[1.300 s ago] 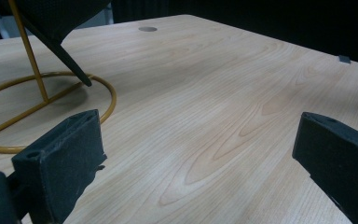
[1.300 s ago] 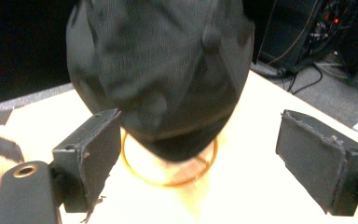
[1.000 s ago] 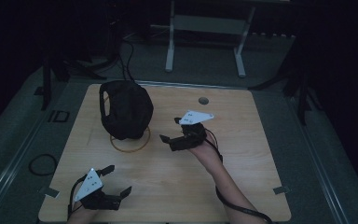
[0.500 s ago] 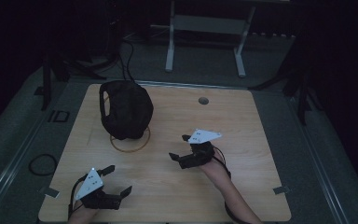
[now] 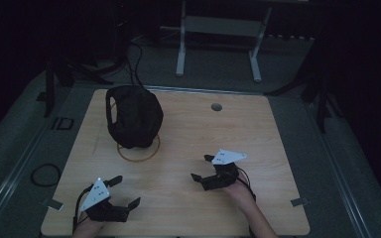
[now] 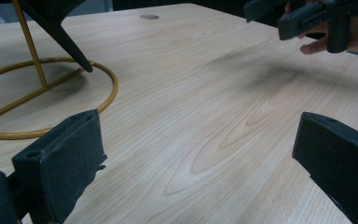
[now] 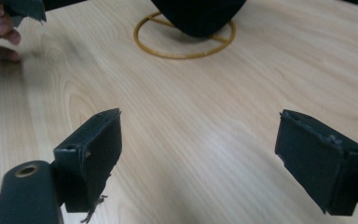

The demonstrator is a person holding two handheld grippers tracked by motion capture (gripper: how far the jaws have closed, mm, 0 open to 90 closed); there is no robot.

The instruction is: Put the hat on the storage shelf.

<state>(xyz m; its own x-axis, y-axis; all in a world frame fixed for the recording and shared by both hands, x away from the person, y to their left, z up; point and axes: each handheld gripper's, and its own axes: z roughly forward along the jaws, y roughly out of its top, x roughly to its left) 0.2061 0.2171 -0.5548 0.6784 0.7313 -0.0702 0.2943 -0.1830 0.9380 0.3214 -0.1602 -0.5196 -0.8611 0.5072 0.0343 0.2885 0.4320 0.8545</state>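
The left tool (image 5: 124,191) sits low at the near left corner of the table (image 5: 278,139), jaws spread wide with bare wood between them. The right tool (image 5: 202,167) is at the near right of centre, also spread wide and holding nothing, pointing toward the stand. The two tools lie well apart.

Beyond them, on the far left part of the table, a black cap (image 5: 134,119) hangs on a gold wire stand (image 5: 138,157) whose ring base rests flat on the wood. In the gripper views the cap is cut off at the top edge, so its shape is hard to make out.

The table is pale wood with a small round grommet (image 5: 217,107) near its far edge. The room is dim; a white frame (image 5: 218,29) stands behind on grey floor.
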